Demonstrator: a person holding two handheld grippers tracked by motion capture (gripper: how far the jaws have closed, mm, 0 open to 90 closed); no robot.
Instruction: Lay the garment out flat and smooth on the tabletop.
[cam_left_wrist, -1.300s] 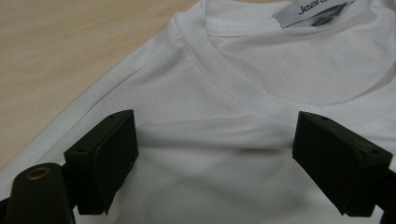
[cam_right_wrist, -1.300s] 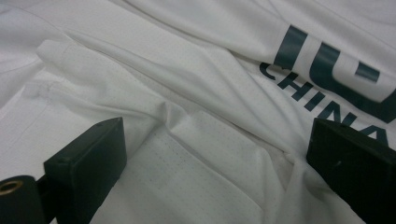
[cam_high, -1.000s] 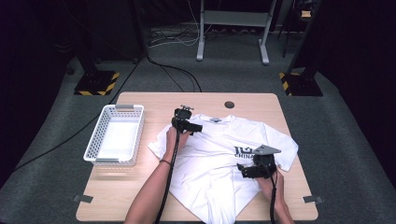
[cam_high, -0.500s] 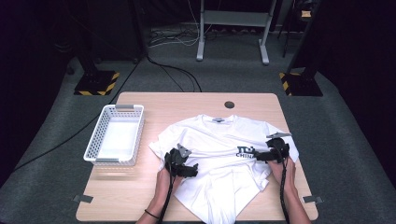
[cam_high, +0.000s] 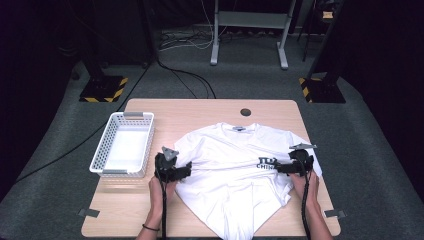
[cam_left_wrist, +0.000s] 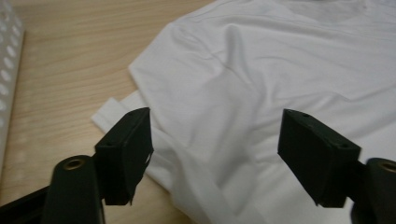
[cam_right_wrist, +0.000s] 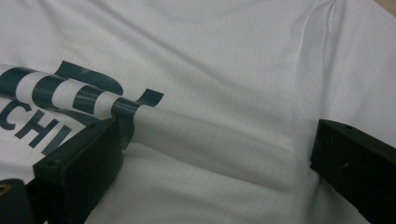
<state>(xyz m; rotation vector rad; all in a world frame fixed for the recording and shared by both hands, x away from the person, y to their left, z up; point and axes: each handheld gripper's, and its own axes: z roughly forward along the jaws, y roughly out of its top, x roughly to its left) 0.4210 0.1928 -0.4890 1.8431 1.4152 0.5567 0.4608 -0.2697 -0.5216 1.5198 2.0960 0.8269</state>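
Wooden table (cam_high: 150, 107) held white T-shirt (cam_high: 235, 165); left gripper (cam_high: 186, 171), right gripper (cam_high: 280, 168) gaped at opposite sides, likely pre-fold; next: pinch edges.

- T-shirt (cam_high: 235, 170): soft white cloth, matt, finely dotted weave, rumpled; dark print (cam_right_wrist: 70, 100) slightly glossy
- bench (cam_high: 200, 112): pale wood grain, smooth, faint sheen
- basket (cam_high: 123, 145) at the bench's left edge: white perforated plastic
- left hand-held gripper (cam_left_wrist: 215, 158) and right hand-held gripper (cam_right_wrist: 212, 172): matt black plastic jaws

White t-shirt (cam_right_wrist: 224, 56): dark chest print reads "CH…", probably "CHINA"; striped logo above illegible.
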